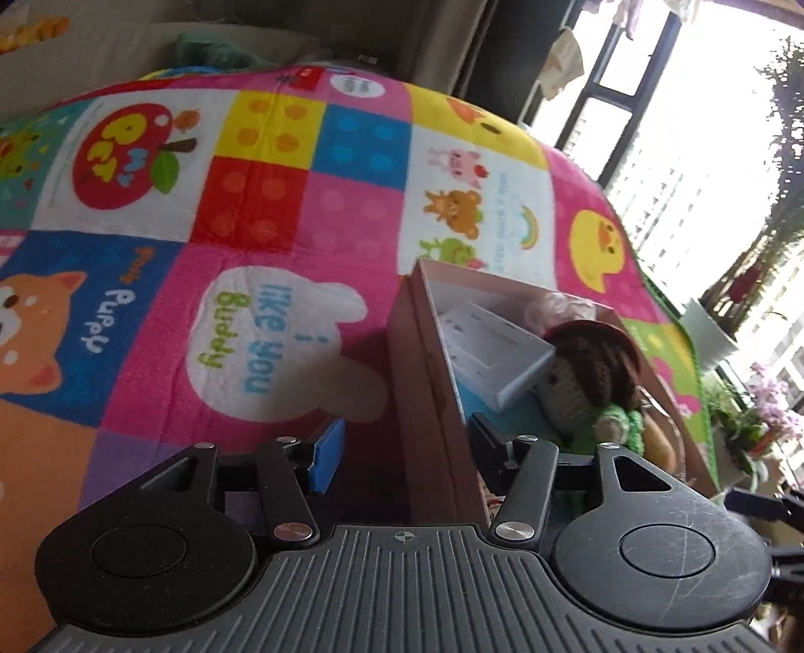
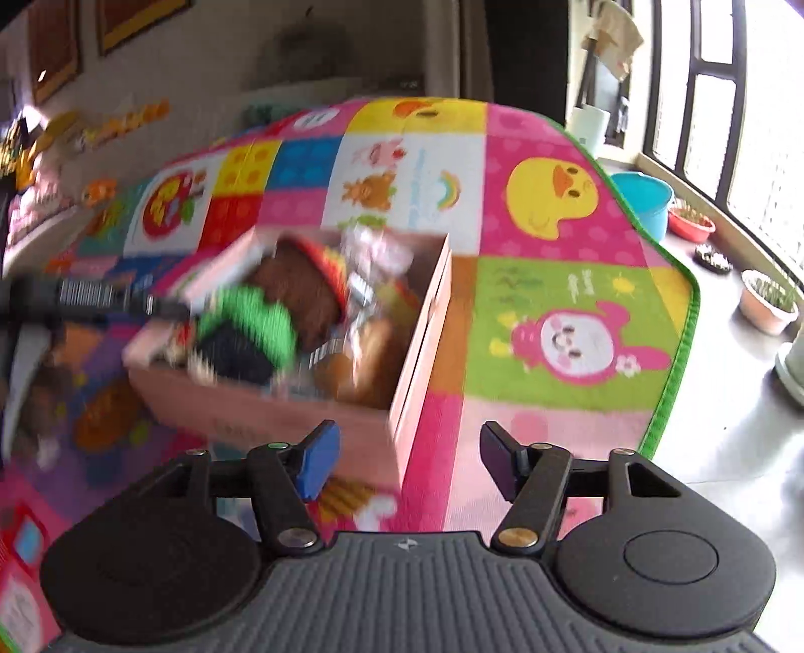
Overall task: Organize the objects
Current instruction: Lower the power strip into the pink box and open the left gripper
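A pink cardboard box point(image 1: 432, 382) stands open on the colourful play mat point(image 1: 281, 216). Inside it lie a crochet doll point(image 1: 588, 371) with brown hair, a red hat and a green dress, a white flat carton point(image 1: 497, 346) and other small items. My left gripper point(image 1: 409, 452) is open and straddles the box's near wall without its pads touching it. In the right wrist view the box point(image 2: 281, 407) and the doll point(image 2: 301, 286) are blurred. My right gripper point(image 2: 407, 459) is open above the mat by the box's near corner and holds nothing.
The mat point(image 2: 553, 201) ends in a green border on the right, with bare floor beyond. A blue bucket point(image 2: 640, 201) and plant pots point(image 2: 769, 301) stand along the window. A sofa point(image 1: 251, 35) lies behind the mat. A blurred black gripper part point(image 2: 100, 296) reaches in from the left.
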